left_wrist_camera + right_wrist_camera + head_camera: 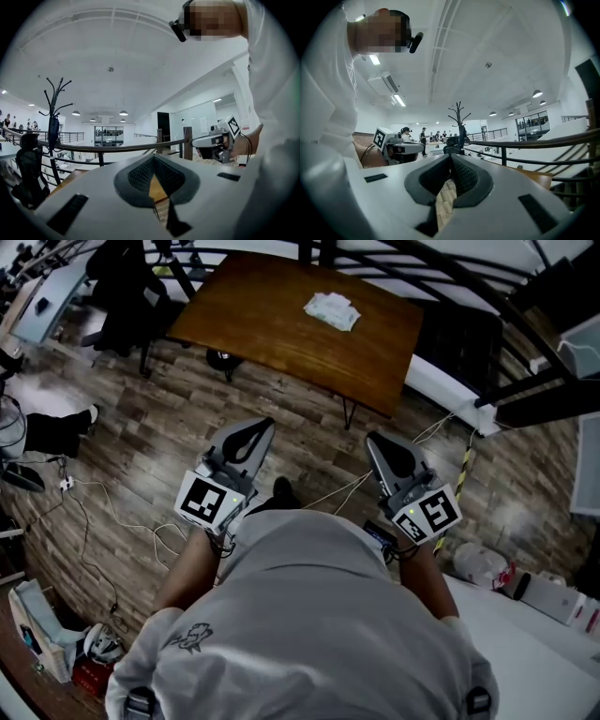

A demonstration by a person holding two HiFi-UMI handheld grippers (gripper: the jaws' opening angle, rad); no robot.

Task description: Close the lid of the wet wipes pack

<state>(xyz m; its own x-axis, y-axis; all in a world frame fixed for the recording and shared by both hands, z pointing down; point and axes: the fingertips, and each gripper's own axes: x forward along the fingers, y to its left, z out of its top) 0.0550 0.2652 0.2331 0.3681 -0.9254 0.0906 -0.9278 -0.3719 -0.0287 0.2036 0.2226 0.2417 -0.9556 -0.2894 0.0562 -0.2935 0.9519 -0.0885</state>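
Distant wet wipes pack [332, 310], lid indistinct

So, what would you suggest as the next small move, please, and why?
Probably step toward the table: the wet wipes pack lies on it, while the left claw and right claw, both shut, hover over the floor short of it.

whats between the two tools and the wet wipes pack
Head view: a stretch of plank floor, then the bare near part of the wooden table, up to the wet wipes pack.
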